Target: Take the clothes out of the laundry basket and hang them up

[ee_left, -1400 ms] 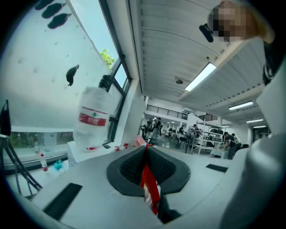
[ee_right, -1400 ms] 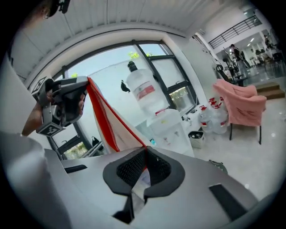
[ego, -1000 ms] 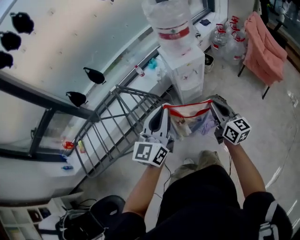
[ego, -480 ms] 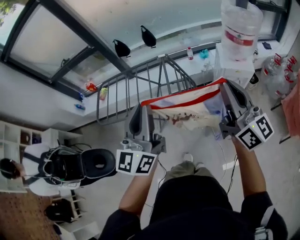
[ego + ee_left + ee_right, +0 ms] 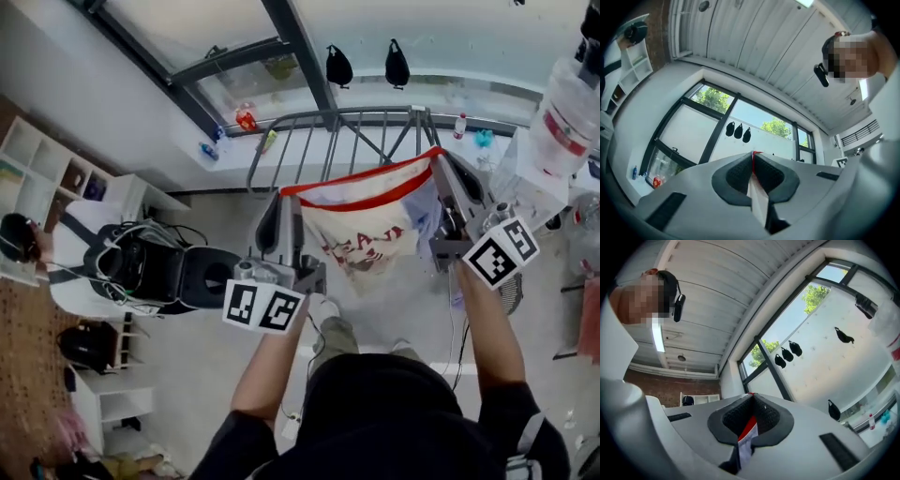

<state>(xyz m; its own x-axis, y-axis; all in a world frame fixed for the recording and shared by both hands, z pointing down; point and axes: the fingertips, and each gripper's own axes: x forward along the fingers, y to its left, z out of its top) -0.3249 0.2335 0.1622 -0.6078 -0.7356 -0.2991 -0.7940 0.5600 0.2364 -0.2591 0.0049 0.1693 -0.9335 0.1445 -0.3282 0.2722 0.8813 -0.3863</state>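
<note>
Low in the middle of the head view, the left tongs (image 5: 285, 202) are squeezed shut on the red-trimmed top edge of a white garment (image 5: 366, 234). To the right and a little higher, the right tongs (image 5: 439, 167) are clamped tight on the same edge at its other end. The garment, printed in red, hangs stretched between them at centre frame. Just beyond it stands a grey metal drying rack (image 5: 328, 141). The window (image 5: 178, 23) runs along the top of the frame.
</note>
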